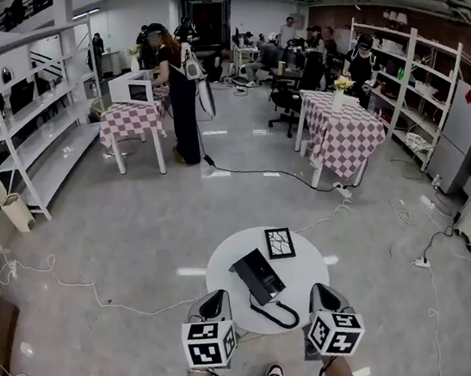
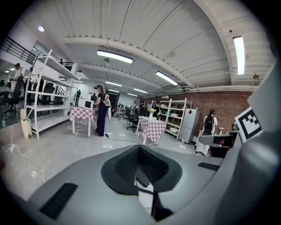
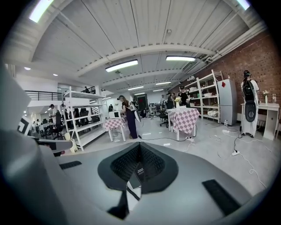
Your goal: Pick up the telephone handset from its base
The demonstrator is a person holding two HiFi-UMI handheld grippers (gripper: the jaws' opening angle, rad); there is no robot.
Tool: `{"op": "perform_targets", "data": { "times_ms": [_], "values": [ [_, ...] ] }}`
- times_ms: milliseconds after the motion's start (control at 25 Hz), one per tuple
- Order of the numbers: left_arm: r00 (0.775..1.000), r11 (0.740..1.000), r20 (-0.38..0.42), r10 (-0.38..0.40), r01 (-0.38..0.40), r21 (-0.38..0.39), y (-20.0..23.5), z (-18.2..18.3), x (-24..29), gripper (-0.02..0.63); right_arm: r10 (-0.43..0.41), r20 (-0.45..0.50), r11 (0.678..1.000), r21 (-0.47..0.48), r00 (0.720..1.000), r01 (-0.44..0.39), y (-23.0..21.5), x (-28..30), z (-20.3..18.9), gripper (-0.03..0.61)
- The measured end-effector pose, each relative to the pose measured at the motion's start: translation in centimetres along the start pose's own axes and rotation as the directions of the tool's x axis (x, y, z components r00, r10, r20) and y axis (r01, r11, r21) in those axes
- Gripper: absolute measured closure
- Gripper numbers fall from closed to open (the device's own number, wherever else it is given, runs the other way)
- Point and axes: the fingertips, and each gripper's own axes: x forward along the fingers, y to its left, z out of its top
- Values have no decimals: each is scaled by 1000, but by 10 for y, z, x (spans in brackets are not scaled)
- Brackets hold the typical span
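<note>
A black telephone (image 1: 258, 277) lies on a small round white table (image 1: 225, 267), its handset resting on the base and its coiled cord (image 1: 277, 314) trailing toward the near edge. My left gripper (image 1: 215, 298) hovers at the table's near left edge, jaws shut and empty. At the near right edge is my right gripper (image 1: 318, 289), jaws together with nothing held. In the left gripper view the jaws (image 2: 139, 147) meet at the tip, and a sliver of the phone (image 2: 141, 178) shows below. The right gripper view shows the same closed tip (image 3: 139, 145) over the phone (image 3: 134, 174).
A black-framed marker card (image 1: 280, 242) lies on the table behind the phone. Cables (image 1: 76, 288) run across the floor around the table. Checkered tables (image 1: 345, 133) (image 1: 130, 119), white shelving (image 1: 27, 125) and several people stand farther off. A shoe (image 1: 273, 373) is below the table.
</note>
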Motion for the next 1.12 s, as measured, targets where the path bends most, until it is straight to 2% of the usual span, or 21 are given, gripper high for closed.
{"op": "perform_targets", "data": {
  "times_ms": [520, 1120],
  "values": [
    [996, 995, -1, 94, -94, 15, 0, 32, 55, 598, 95, -15, 995, -40, 995, -95, -18, 73, 34, 555],
    [990, 990, 15, 143, -144, 10, -12, 57, 119, 598, 156, -10, 983, -94, 988, -157, -50, 131, 68, 555]
  ]
}}
